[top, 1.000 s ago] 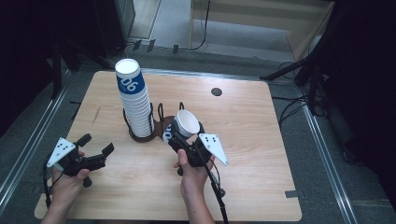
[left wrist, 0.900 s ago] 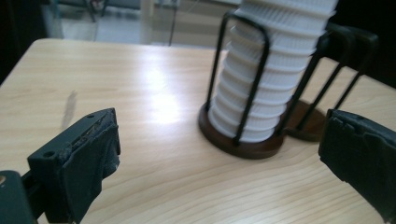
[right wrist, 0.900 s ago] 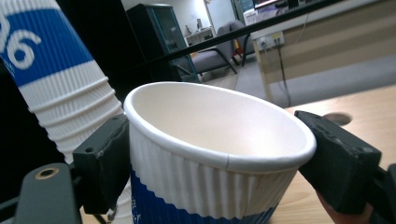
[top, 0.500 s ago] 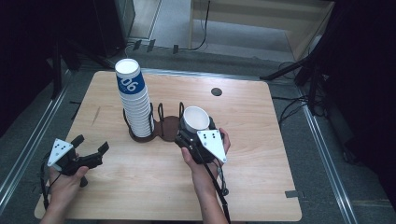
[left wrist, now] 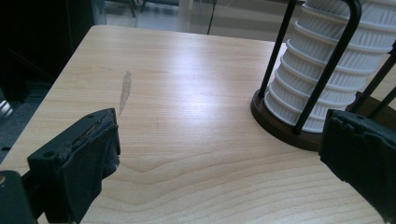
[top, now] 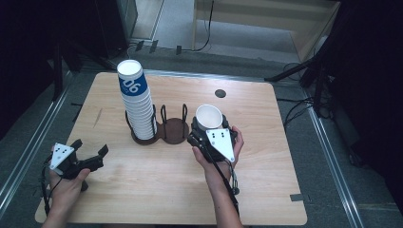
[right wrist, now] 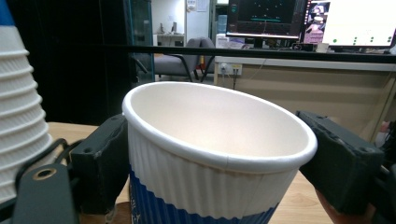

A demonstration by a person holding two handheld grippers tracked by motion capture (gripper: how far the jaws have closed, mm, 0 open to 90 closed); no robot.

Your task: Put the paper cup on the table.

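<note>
A tall stack of white ribbed paper cups (top: pixel 135 102) with a blue band near its top stands in the left ring of a dark wire-and-wood holder (top: pixel 173 130). Right of the holder, my right gripper (top: pixel 208 128) is shut on a single paper cup (top: pixel 209 116), held mouth-up off the table. The right gripper view has that cup (right wrist: pixel 210 154) between both pads, with the stack (right wrist: pixel 18 116) at the left. My left gripper (top: pixel 90 146) stands open and empty at the table's front left. Its view looks past the open jaws toward the stack (left wrist: pixel 327 70) and the holder base (left wrist: pixel 280 126).
A small black round disc (top: pixel 220 93) lies on the table's far right part. A pale streak (left wrist: pixel 125 88) marks the wood left of the holder. The holder's right ring (top: pixel 174 118) has no cup in it. Dark floor and metal rails surround the table.
My right hand has carried the cup to the right, away from the holder, and turned it more upright. The left hand has hardly moved.
</note>
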